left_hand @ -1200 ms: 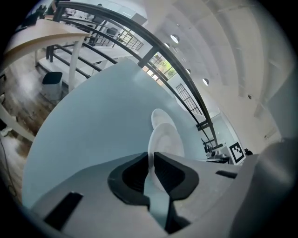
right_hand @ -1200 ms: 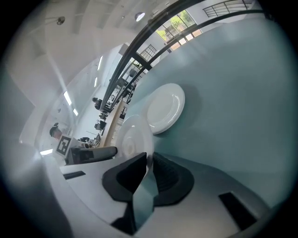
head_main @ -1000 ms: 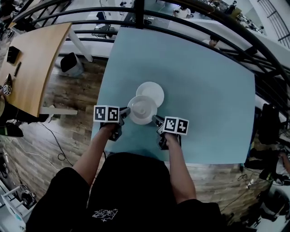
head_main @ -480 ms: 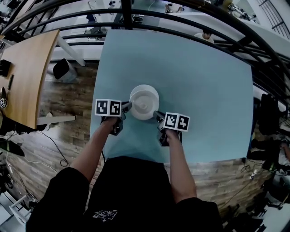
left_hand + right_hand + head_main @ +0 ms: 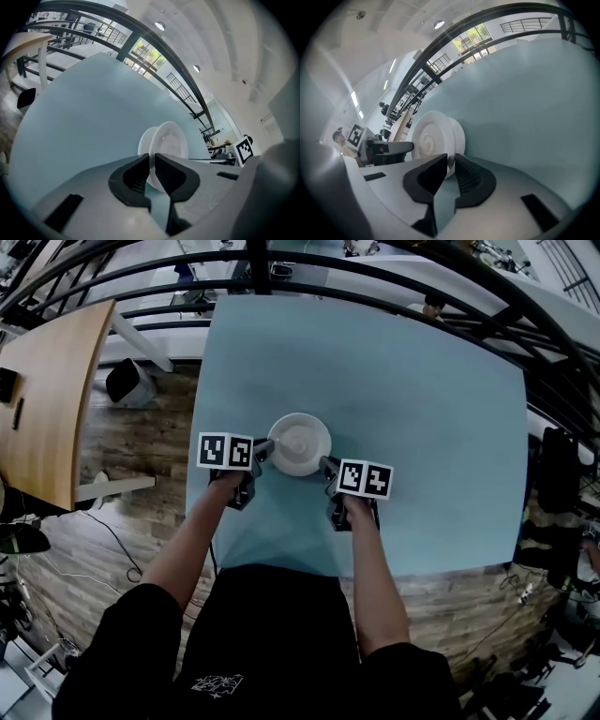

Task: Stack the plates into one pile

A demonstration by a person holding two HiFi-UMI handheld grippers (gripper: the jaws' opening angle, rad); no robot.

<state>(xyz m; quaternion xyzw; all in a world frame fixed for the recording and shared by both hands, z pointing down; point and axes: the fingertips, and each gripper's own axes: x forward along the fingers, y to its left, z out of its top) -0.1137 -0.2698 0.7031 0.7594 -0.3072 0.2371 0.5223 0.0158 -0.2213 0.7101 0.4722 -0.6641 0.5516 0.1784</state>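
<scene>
Two white plates are on the light blue table (image 5: 422, 409). In the head view the upper plate (image 5: 298, 442) sits squarely over the lower one and hides nearly all of it. My left gripper (image 5: 265, 447) is shut on the upper plate's left rim, and my right gripper (image 5: 325, 463) is shut on its near-right rim. In the left gripper view the upper plate (image 5: 172, 140) lies just above the lower plate (image 5: 143, 141). The right gripper view shows the upper plate (image 5: 425, 137) and the lower plate (image 5: 458, 133) nested closely. Whether they touch I cannot tell.
A wooden table (image 5: 47, 399) stands to the left across a strip of wood floor, with a black seat (image 5: 127, 381) beside it. A black curved railing (image 5: 375, 296) runs past the table's far side. Bare blue tabletop surrounds the plates.
Both grippers carried the held plate away from me. One second ago the second plate showed behind it; now the held plate covers it.
</scene>
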